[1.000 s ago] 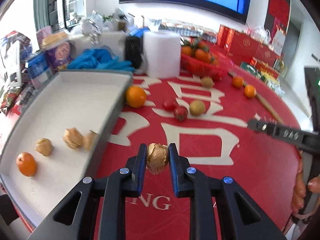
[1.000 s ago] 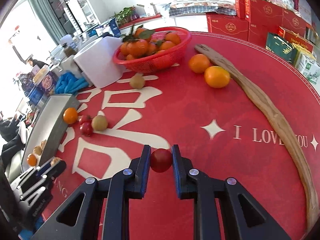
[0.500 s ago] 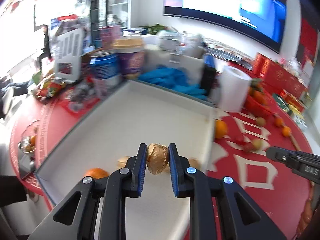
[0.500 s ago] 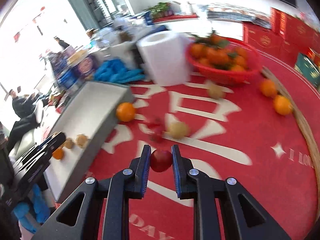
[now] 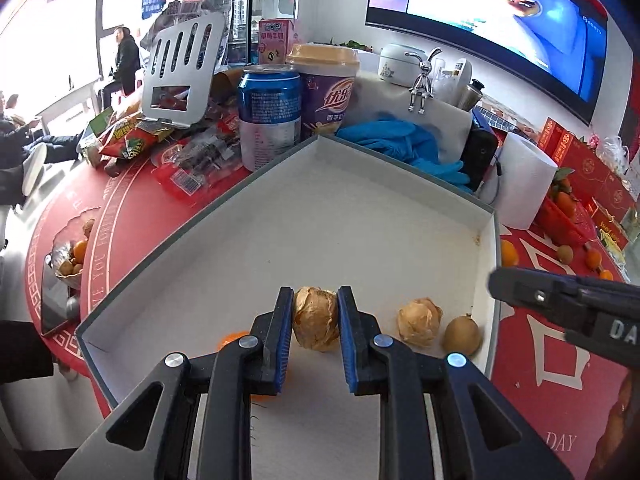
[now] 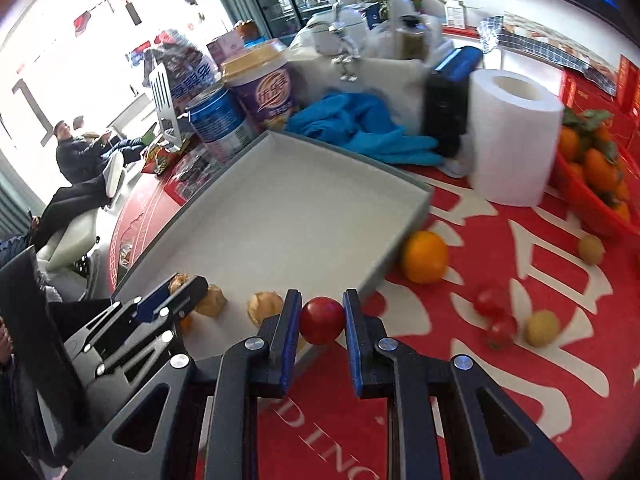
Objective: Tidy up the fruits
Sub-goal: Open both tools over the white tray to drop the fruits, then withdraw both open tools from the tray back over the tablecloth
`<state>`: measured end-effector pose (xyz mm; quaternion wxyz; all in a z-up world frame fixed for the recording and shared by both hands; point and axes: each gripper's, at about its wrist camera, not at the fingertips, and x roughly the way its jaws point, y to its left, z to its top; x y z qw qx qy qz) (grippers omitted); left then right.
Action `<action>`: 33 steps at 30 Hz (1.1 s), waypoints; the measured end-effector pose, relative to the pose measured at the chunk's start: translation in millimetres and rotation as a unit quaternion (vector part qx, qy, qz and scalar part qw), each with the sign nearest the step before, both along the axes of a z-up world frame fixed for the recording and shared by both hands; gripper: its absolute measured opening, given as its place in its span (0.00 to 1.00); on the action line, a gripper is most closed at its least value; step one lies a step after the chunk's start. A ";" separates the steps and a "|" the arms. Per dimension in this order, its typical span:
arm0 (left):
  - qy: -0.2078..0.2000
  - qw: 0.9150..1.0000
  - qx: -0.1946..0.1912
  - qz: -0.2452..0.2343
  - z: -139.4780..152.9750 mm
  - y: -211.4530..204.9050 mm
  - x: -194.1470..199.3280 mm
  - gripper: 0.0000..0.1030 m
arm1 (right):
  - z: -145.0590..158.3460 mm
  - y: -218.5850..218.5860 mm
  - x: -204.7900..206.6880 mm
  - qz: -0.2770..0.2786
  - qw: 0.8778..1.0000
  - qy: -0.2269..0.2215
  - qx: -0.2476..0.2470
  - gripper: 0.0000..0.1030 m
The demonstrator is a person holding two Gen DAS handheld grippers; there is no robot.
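The left gripper [image 5: 315,322] held a papery husked fruit [image 5: 315,317] over the tray's [image 5: 360,216] near end, its fingers shut on it, likely for setting beside two similar fruits. At the tray's edge the right gripper [image 6: 322,320] gripped a small tomato [image 6: 322,320]. Beyond the tray, more fruit lay on the counter [image 6: 520,380].

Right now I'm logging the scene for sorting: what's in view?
Tray: one, white inside, grey rim, on red tablecloth.
Husked fruits: one in left grip, at least one more on tray, tan.
Brown round fruit: one, tray corner.
Cherry tomato: one, red, right grip.
Orange: one, beside tray.
Basket: one, red, holding oranges.
Paper roll: one, white.
Gloves: blue, behind tray.
Can: one, blue.
Left hand-held gripper, right hand-held gripper: black, blue pads.
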<state>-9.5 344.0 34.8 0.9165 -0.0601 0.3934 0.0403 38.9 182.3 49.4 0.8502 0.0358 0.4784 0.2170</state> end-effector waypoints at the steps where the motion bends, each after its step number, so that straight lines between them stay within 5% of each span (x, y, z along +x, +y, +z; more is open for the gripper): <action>1: -0.001 1.000 0.002 0.001 0.2 -0.2 0.0 0.23 | 0.1 1.1 1.6 0.001 1.000 0.001 -0.002 0.21; 13: 0.003 1.000 -0.009 0.007 0.7 4.4 2.3 0.26 | -4.1 17.0 17.5 0.016 1.000 0.021 0.005 0.21; 15: 0.007 1.000 -0.009 0.006 -0.1 4.0 2.2 0.48 | -3.2 17.6 19.7 0.022 0.999 0.029 0.016 0.22; 16: 0.006 1.000 -0.009 0.006 0.0 4.4 2.0 0.54 | -2.5 17.6 20.7 0.022 0.999 0.032 0.021 0.26; 18: -0.007 1.000 -0.006 0.011 4.3 4.4 -2.1 0.76 | 0.6 18.7 21.4 0.019 0.999 0.028 0.027 0.54; 19: -0.013 1.000 -0.005 0.013 6.3 4.6 -3.5 0.78 | 3.7 17.4 20.2 0.015 0.999 0.019 0.029 0.81; 20: -0.019 1.000 -0.004 0.014 8.9 4.4 -5.4 0.78 | 8.4 15.2 17.7 0.010 0.999 0.005 0.030 0.92; 26: -0.022 1.000 -0.004 -0.010 21.7 -5.2 -11.0 0.78 | 15.1 -14.4 12.7 -0.027 0.999 0.005 0.019 0.93; 33: -0.028 0.994 0.015 -0.102 33.0 -60.0 -27.9 0.78 | -1.1 -96.7 -7.1 -0.130 0.991 0.014 -0.009 1.00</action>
